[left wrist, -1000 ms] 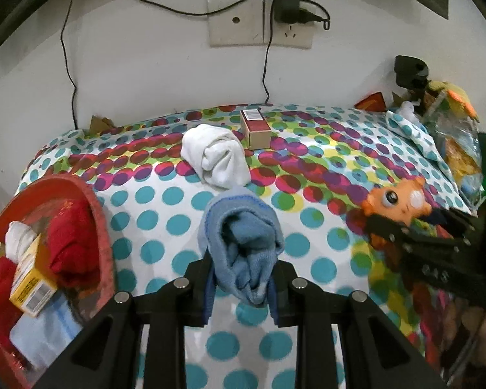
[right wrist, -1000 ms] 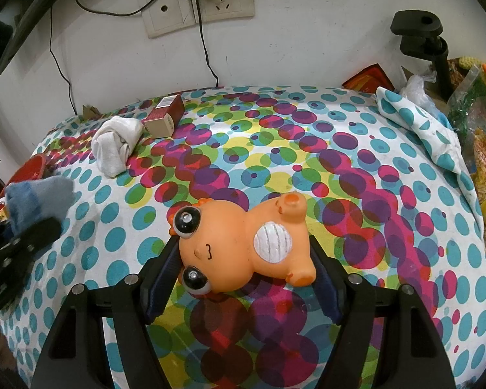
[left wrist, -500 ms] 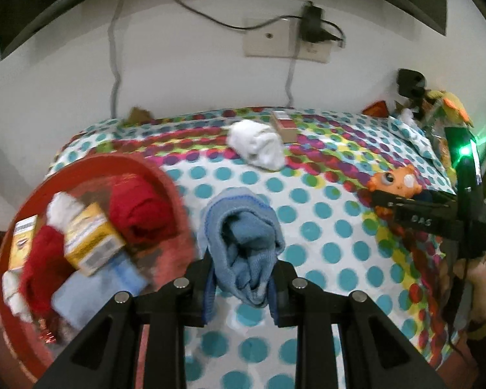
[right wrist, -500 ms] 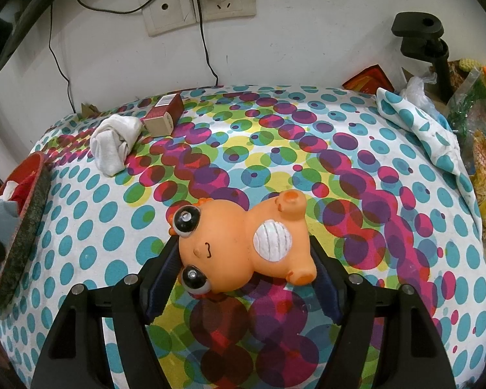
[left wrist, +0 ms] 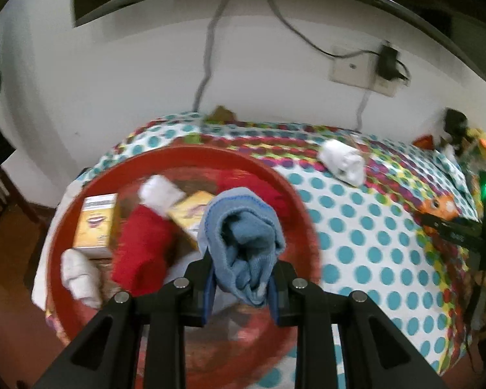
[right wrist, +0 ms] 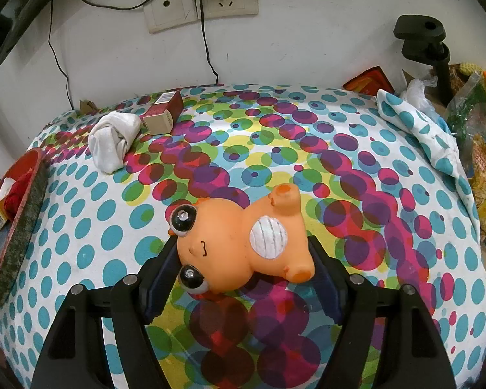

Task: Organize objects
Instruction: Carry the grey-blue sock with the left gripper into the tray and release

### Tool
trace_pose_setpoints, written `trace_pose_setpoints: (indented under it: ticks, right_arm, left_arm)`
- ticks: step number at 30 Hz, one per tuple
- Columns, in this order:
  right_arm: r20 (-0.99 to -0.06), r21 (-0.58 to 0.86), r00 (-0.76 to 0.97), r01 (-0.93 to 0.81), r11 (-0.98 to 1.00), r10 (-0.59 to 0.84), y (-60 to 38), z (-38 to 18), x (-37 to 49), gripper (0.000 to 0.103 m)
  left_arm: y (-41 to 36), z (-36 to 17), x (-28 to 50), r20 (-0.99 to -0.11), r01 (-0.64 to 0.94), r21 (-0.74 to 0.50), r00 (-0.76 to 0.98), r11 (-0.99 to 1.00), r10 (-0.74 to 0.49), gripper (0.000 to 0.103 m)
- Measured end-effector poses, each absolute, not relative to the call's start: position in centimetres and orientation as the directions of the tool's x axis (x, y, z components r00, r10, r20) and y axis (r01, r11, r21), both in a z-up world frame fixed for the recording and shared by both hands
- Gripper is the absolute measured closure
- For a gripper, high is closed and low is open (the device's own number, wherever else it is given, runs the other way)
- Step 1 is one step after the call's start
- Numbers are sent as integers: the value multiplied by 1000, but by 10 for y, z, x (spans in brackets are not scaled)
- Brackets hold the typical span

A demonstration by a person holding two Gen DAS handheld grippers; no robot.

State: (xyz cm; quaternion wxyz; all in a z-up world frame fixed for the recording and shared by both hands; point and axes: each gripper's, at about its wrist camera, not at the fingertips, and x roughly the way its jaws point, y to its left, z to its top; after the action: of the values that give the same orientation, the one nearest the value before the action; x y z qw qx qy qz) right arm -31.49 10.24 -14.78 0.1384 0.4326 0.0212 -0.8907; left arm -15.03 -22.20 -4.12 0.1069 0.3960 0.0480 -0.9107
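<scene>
Bulging up between left jaws: blue sock (left wrist: pixel 243 246)

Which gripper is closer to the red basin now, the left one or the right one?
Left. The left gripper, holding the blue sock, is over the red basin; the right gripper stays farther away at the orange toy.

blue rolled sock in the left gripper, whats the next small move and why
Probably lower a little and open the left gripper: the blue rolled sock it pinches hangs above the round red basin, where red socks and yellow boxes already lie.
</scene>
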Motion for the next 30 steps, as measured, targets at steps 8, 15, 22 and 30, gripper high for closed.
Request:
trace_pose_setpoints:
  ticks: [8,15,22,30]
  right_arm:
    - [-777,82,-588,263,-961,-227,102,-148,-315,30]
    - [-777,80,-587,263,-962,-225,101,-148,-315,30]
    - [-777,81,-587,263,-962,-226,101,-148,-315,30]
    - [-778,79,-587,262,-962,-224,101,-148,-316,30]
  left_arm:
    - [-281,-45,-145,-735,343,-10,-639,-939,-226,77]
    - [-315,-49,-154,-737,389,11,-619,-921,-271,77]
    - [-342,-41,-167,-723,414,-6,-630,-910,-282,77]
    - [-349,-54,-197,-749,393,2,-609,-920,-262,77]
